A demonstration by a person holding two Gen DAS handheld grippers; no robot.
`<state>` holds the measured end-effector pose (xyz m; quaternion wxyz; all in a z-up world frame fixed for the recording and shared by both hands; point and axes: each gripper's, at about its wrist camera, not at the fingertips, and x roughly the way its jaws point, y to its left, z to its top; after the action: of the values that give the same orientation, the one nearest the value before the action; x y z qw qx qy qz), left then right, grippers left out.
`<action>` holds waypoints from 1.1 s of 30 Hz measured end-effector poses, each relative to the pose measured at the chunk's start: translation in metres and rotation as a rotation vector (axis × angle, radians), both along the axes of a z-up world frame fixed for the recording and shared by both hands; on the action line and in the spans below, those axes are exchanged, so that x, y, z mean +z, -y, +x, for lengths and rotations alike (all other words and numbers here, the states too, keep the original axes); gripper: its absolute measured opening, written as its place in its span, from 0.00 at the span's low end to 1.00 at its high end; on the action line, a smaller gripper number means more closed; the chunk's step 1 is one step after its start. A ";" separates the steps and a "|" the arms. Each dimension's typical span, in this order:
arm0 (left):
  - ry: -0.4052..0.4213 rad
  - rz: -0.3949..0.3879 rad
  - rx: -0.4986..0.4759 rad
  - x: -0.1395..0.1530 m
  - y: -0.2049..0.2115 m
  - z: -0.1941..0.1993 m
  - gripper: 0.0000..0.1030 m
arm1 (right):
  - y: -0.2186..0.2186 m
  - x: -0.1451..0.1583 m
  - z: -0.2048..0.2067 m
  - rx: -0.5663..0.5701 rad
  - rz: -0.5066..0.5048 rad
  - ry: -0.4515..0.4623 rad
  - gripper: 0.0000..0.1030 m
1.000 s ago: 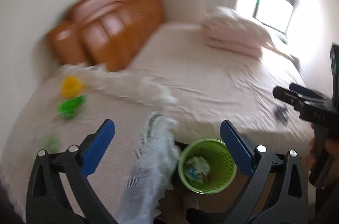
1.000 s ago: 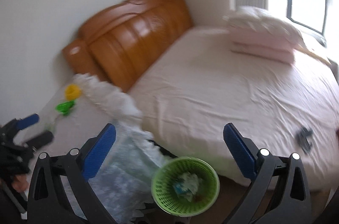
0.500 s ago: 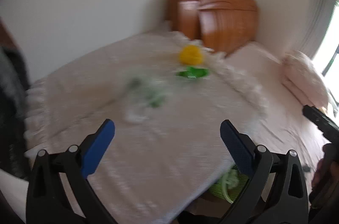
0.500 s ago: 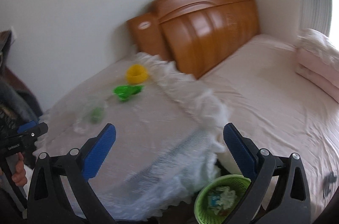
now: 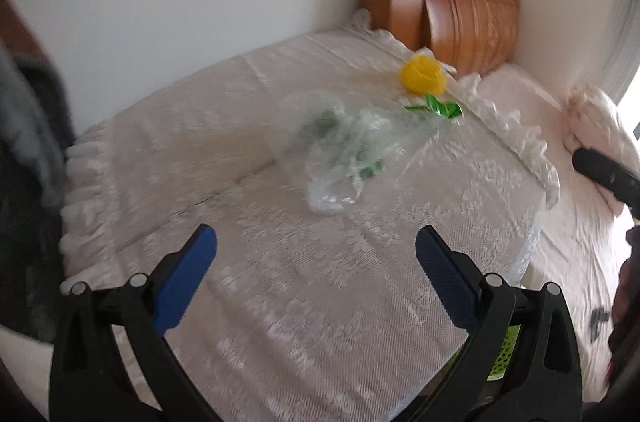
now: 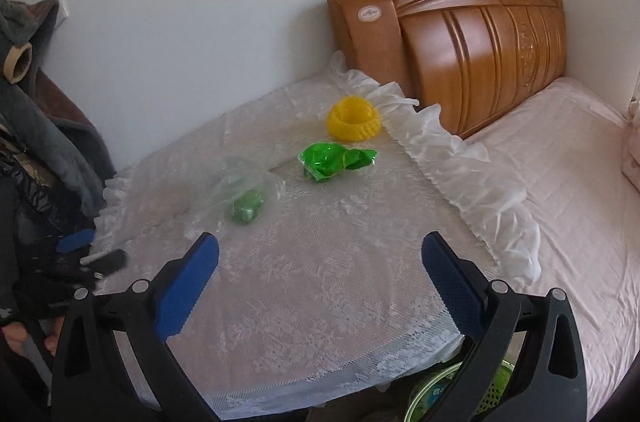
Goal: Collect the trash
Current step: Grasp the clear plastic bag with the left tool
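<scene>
A crumpled clear plastic bag [image 5: 344, 150] with green bits inside lies on the lace-covered table [image 5: 312, 302]; it also shows in the right wrist view [image 6: 240, 194]. A green wrapper [image 6: 334, 160] and a yellow ribbed bowl [image 6: 354, 122] lie behind it; both show in the left wrist view, the wrapper [image 5: 438, 108] and the bowl [image 5: 424, 74]. My left gripper [image 5: 316, 278] is open and empty, short of the bag. My right gripper [image 6: 320, 282] is open and empty over the table's front part. The green trash basket [image 6: 492, 394] peeks out below the table edge.
A wooden headboard [image 6: 460, 38] and a bed with a pink sheet [image 6: 580, 202] stand to the right. Dark clothes [image 6: 36, 142] hang at the left. The white wall is behind the table. The table's frilled edge [image 6: 480, 174] borders the bed.
Both grippers have swung left from the bed and basket toward the table. The clear bag, wrapper and bowl now sit central; the basket has dropped to the bottom edge.
</scene>
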<state>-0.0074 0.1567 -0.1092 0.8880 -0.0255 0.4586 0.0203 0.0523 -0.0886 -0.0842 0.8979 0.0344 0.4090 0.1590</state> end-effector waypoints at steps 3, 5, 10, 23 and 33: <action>0.007 -0.006 -0.048 -0.012 0.011 0.018 0.93 | 0.002 -0.003 0.007 -0.021 -0.005 -0.020 0.98; 0.025 0.025 -0.073 -0.024 0.020 0.034 0.93 | 0.005 -0.004 0.010 -0.039 -0.005 -0.031 0.98; 0.017 0.174 -0.145 -0.059 0.041 0.075 0.89 | 0.013 -0.010 0.019 -0.085 -0.015 -0.061 0.98; -0.051 0.020 -0.084 -0.072 -0.008 0.100 0.08 | -0.011 -0.025 0.059 -0.087 -0.043 -0.134 0.98; -0.016 -0.067 0.083 -0.037 -0.055 0.060 0.07 | -0.035 -0.067 0.141 -0.122 0.026 -0.225 0.98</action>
<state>0.0530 0.2115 -0.1467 0.8814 -0.0743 0.4646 0.0418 0.1931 -0.0536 -0.1511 0.8539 0.0887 0.5021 0.1045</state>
